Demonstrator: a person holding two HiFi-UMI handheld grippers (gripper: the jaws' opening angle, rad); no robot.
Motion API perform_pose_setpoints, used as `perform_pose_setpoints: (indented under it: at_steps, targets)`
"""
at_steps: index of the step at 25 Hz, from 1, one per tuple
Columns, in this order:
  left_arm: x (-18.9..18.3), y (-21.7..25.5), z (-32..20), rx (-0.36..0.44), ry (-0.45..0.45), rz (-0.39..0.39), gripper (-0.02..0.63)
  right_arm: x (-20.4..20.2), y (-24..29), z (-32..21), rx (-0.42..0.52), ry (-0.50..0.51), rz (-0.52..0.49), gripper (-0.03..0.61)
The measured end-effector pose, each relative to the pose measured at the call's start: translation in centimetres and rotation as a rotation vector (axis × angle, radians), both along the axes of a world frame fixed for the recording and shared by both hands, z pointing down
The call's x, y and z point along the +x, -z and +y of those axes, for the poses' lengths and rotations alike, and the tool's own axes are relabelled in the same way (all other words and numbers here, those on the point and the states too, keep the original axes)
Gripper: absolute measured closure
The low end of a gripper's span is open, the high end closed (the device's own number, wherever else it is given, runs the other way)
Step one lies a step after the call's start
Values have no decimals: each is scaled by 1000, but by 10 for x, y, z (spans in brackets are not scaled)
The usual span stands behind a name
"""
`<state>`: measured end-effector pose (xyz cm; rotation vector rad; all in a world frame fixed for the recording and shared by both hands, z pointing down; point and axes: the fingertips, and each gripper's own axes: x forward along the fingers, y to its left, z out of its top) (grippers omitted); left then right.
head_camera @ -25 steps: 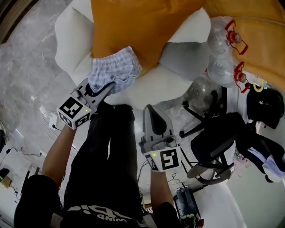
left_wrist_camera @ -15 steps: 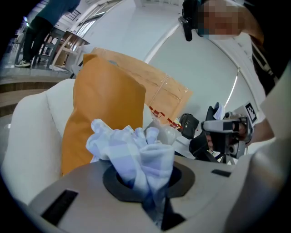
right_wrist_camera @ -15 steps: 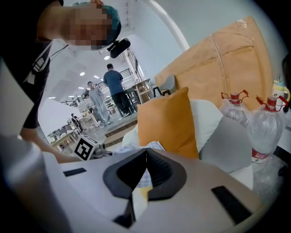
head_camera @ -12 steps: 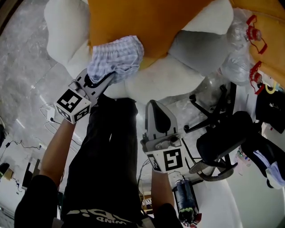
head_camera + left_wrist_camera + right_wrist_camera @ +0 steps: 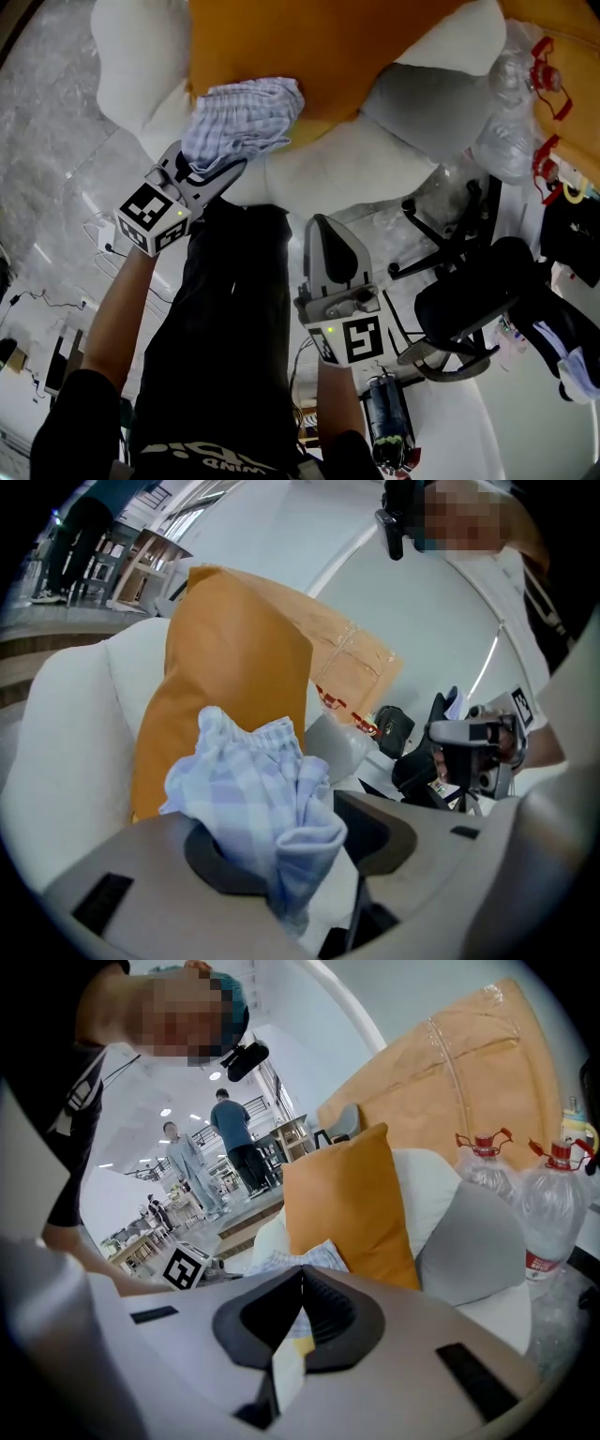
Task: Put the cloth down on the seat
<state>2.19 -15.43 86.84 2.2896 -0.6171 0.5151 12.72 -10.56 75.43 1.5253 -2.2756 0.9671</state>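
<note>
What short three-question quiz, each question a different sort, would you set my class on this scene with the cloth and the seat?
1. True or false: the right gripper's jaws are shut on nothing.
2. In the left gripper view, the cushion right behind the cloth is: A orange, B grey, C green.
3. Fill in: the cloth sits between the ____ gripper's jaws.
Key: 1 true. 2 A, the orange cushion. 3 left: the left gripper, whose jaws have just been opening, the cloth between them.
</note>
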Motion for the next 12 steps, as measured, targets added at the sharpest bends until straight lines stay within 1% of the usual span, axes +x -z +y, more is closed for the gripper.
perform_pose_setpoints:
  at_steps: [1,4,5,9,12]
  targets:
    - [0,-2,1,-6,1,-9,402,0,0,-1,-1,1,-2,557]
    - [-4,-3,1,-9,18,-35,324,0,3,-2,2,2,-7,557]
    - [-6,-1,0,-4,26,-37,307,-1,5,-2,4,2,-9,557]
    - [-17,4,-6,42,61,-64,195,-7,9,2,7,7,-14,557]
    - [-24,5,-8,68,89,-91,175,-9,9,7,4,10,-16,557]
